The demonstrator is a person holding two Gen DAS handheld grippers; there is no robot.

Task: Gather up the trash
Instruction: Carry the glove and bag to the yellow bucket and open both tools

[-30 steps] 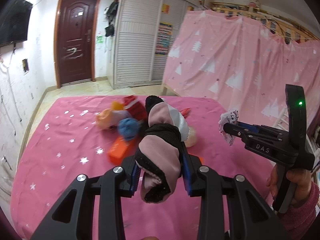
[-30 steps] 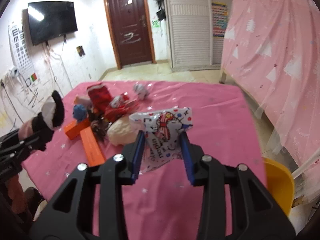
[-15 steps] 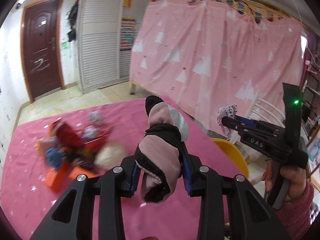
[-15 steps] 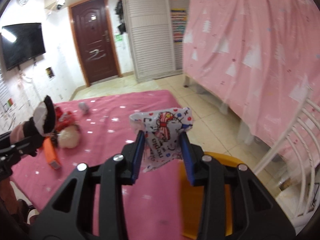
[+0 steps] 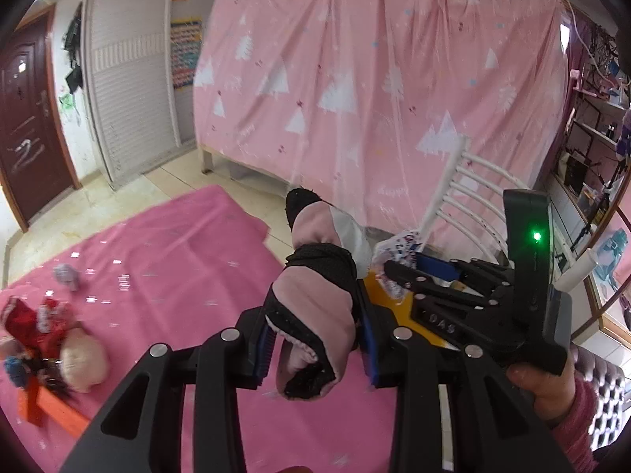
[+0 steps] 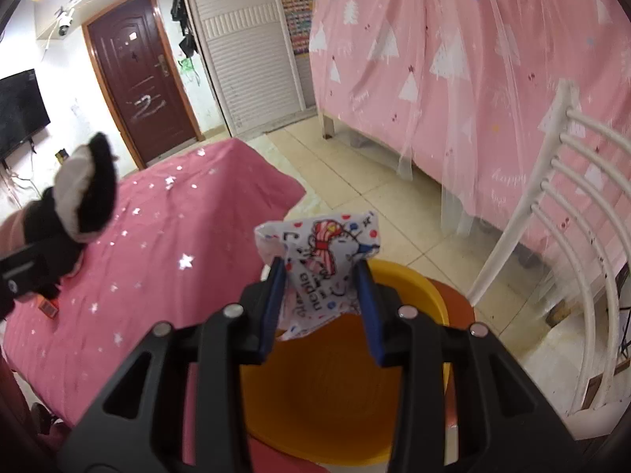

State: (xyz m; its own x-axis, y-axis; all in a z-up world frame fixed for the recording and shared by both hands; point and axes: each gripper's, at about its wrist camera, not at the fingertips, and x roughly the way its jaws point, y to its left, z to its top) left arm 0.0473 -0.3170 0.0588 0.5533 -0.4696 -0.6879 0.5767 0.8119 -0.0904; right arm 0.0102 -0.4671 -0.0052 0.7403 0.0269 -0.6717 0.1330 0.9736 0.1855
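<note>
The left tool [image 5: 315,345] is clamped on a rolled-up pink and black sock [image 5: 315,295], which stands up between its blue pads with a black tip at the top. In the right wrist view the same sock [image 6: 84,193] shows at the left edge, above the pink star-printed cloth [image 6: 169,228] that covers the surface.

The right tool [image 6: 321,307] grips a crumpled white wrapper [image 6: 321,260] printed with a cartoon figure, red and blue dots and dark lettering. The wrapper is pinched at its lower part and fans out above the pads. Directly below and ahead of it is a yellow bin [image 6: 410,283] with its mouth open upward, standing on the tiled floor just beside the edge of the surface. A white metal chair [image 6: 560,213] stands to the right of the bin.

In the left wrist view the right tool [image 5: 388,266] is close on the right, its wrapper [image 5: 398,246] over a corner of the yellow bin [image 5: 388,295], and a hand [image 5: 544,386] in a pink sleeve holds its handle.

At the far left of the surface lies a pile of leftover things: a red cloth item [image 5: 33,327], a pale round lump [image 5: 84,360], an orange box [image 5: 59,414] and a small grey scrap [image 5: 67,276] a little apart. A pink curtain [image 5: 374,79] with white trees hangs behind.
</note>
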